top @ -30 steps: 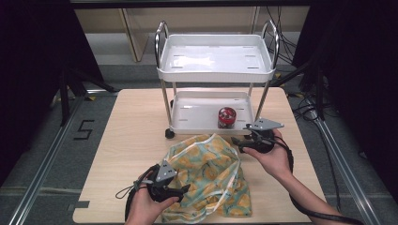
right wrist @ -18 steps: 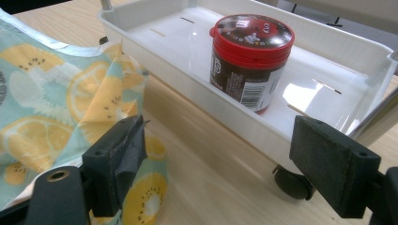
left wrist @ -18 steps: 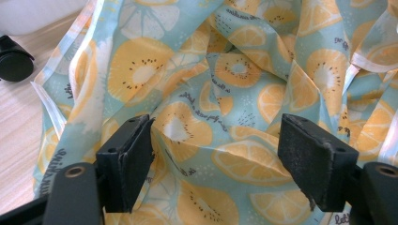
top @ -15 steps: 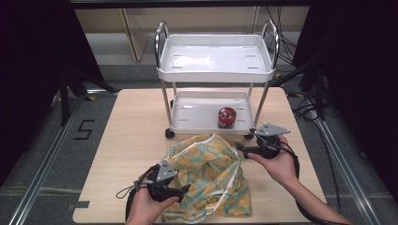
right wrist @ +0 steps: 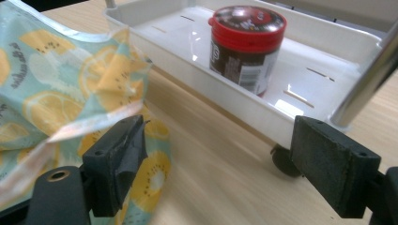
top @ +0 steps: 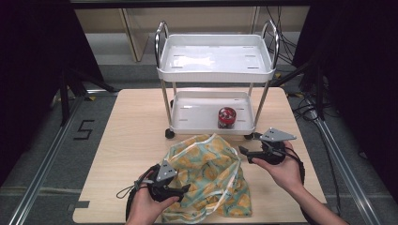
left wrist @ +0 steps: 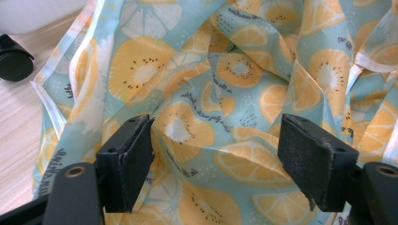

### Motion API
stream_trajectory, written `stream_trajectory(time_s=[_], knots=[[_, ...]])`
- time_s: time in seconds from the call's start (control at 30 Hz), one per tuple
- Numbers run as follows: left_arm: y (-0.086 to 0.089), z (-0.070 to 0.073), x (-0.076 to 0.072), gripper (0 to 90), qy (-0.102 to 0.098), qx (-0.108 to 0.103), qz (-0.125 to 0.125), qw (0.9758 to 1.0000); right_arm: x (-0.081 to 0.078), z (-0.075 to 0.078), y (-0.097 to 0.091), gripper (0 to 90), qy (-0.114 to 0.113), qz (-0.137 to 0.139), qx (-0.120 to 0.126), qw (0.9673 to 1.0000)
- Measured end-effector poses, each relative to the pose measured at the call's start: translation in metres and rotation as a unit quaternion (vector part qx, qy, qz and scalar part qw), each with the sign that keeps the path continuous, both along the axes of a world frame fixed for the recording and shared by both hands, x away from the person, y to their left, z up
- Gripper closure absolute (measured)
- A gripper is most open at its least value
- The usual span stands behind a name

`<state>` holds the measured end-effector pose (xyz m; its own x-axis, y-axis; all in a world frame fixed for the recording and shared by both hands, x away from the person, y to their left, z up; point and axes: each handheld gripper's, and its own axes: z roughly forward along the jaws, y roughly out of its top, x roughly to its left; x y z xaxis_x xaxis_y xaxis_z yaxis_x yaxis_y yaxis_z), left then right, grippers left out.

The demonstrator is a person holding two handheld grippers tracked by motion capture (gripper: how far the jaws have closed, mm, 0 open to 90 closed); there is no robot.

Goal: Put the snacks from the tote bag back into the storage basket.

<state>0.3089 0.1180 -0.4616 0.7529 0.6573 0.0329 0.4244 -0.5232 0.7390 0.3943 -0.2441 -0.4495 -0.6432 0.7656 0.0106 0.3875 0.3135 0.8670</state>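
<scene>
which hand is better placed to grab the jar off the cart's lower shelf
Right, probably. The right gripper is open beside the cart, and its view faces the red-lidded jar. The left gripper is open over the fruit-print bag.

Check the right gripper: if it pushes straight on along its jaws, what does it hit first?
Probably the cart's lower tray, with the red-lidded jar just behind its rim. The right gripper is open over bare table; the fruit-print bag touches its left-hand jaw.

Bag: thin printed cloth, creased. Surface: matt pale wood. Cart: glossy white plastic trays, chrome posts.
</scene>
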Motion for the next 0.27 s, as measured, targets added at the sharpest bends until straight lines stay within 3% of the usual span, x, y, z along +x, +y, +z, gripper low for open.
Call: stream_trajectory(time_s=[0.03, 0.07, 0.1, 0.13, 0.17, 0.2, 0.23, 0.27], knots=[[-0.0002, -0.0006, 0.0000, 26.3, 0.000, -0.003, 0.001, 1.0000, 0.0011, -0.0012, -0.0025, 19.9, -0.008, 0.004, -0.007, 0.9999], [-0.0001, -0.0009, 0.0000, 26.3, 0.000, -0.004, 0.001, 1.0000, -0.0017, -0.0027, -0.0028, 19.9, 0.006, -0.002, -0.001, 1.0000], [-0.0006, -0.0018, -0.0008, 26.3, 0.008, -0.011, 0.009, 0.9999, -0.0014, -0.0038, -0.0039, 19.9, 0.000, -0.005, 0.001, 1.0000], [-0.0019, -0.0031, -0.0009, 26.2, 0.002, -0.023, 0.019, 0.9996, -0.0016, -0.0051, -0.0048, 20.0, -0.007, -0.005, 0.001, 1.0000], [0.0006, -0.0021, 0.0007, 26.3, -0.003, -0.009, 0.005, 0.9999, -0.0012, -0.0053, -0.0069, 20.2, -0.008, -0.003, -0.004, 1.0000], [0.0009, -0.0024, 0.0008, 26.2, -0.002, -0.008, 0.007, 0.9999, -0.0037, -0.0055, -0.0065, 20.3, 0.002, -0.009, 0.003, 1.0000], [-0.0016, -0.0048, -0.0002, 26.3, 0.003, -0.029, 0.025, 0.9993, -0.0039, -0.0062, -0.0073, 20.4, 0.001, -0.012, 0.007, 0.9999], [-0.0025, -0.0056, -0.0005, 26.3, 0.005, -0.038, 0.025, 0.9989, -0.0020, -0.0066, -0.0098, 20.4, -0.007, -0.005, 0.000, 1.0000]])
